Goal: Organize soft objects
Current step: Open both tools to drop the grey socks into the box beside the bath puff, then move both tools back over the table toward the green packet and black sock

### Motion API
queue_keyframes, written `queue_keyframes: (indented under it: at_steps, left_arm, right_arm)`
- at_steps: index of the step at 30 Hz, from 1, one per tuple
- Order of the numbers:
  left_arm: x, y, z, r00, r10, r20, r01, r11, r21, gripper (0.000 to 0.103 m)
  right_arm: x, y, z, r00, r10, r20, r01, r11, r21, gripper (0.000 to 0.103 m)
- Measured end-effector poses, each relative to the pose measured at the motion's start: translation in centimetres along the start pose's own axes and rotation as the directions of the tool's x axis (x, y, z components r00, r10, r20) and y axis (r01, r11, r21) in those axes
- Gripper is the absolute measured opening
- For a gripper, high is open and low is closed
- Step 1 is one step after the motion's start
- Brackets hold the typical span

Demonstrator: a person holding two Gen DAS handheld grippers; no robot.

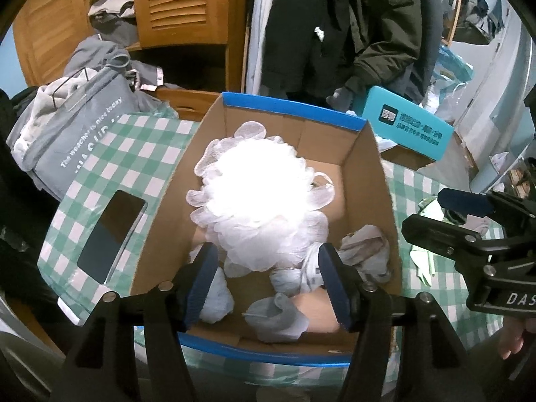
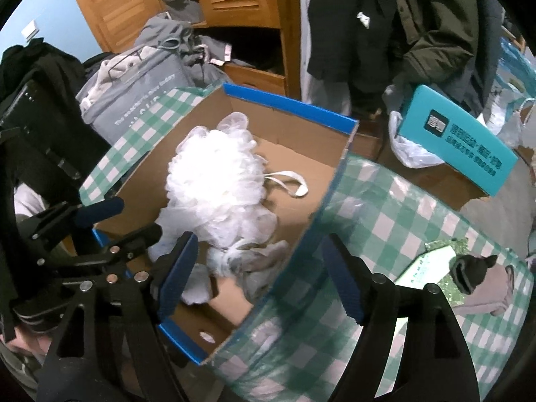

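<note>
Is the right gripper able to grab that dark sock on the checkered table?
Probably yes. The right gripper is open and empty, and the dark sock lies uncovered on the checkered tablecloth, outside the cardboard box, with nothing between them.

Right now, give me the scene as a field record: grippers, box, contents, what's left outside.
left gripper: open, empty, over the box
right gripper: open, empty, straddling the box's right wall
box: cardboard, blue rim, open, on checked cloth
contents: white loofah, socks
outside: black sock on the cloth, phone
</note>
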State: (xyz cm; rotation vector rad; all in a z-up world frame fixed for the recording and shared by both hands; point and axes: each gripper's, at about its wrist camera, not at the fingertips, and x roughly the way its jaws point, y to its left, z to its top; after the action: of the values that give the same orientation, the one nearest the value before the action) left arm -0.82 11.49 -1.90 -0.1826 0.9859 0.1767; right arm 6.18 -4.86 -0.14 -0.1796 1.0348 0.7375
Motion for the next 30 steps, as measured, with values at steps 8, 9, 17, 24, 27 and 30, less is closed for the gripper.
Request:
queue_keyframes:
  at_steps: [8, 9, 17, 24, 27, 30]
  left_arm:
    - [0.0, -1.8, 0.1, 0.999, -0.054, -0.005, 0.054, 0.998, 0.021, 0.069]
    - [0.0, -2.0, 0.1, 0.998, -0.06, -0.008, 0.06, 0.998, 0.021, 0.069]
    - [0.1, -4.1, 0.3, 0.997, -0.082, -0.009, 0.082, 0.995, 0.052, 0.069]
    - [0.4, -5.9, 0.3, 0.995, -0.094, -0.021, 0.095, 0.992, 0.078, 0.069]
    - [0.3, -6.8, 0.4, 0.994, -0.105, -0.019, 0.106, 0.99, 0.088, 0.069]
    - [0.2, -8.0, 0.5, 0.993, -0.117, -0.017, 0.118, 0.988, 0.104, 0.069]
  right_arm:
    - [-1.3, -2.2, -1.3, 0.999, -0.033, 0.009, 0.033, 0.999, 0.033, 0.079]
    - [-1.4, -2.5, -1.5, 0.999, -0.038, 0.008, 0.037, 0.999, 0.038, 0.079]
    - [-2.9, -4.8, -2.8, 0.997, -0.07, 0.023, 0.068, 0.995, 0.079, 0.079]
    - [-3.8, -7.4, -4.1, 0.995, -0.094, 0.026, 0.09, 0.988, 0.128, 0.079]
    - [-4.2, -8.5, -4.7, 0.994, -0.105, 0.026, 0.1, 0.984, 0.148, 0.079]
    - [-4.5, -9.6, -5.1, 0.993, -0.114, 0.024, 0.108, 0.979, 0.171, 0.079]
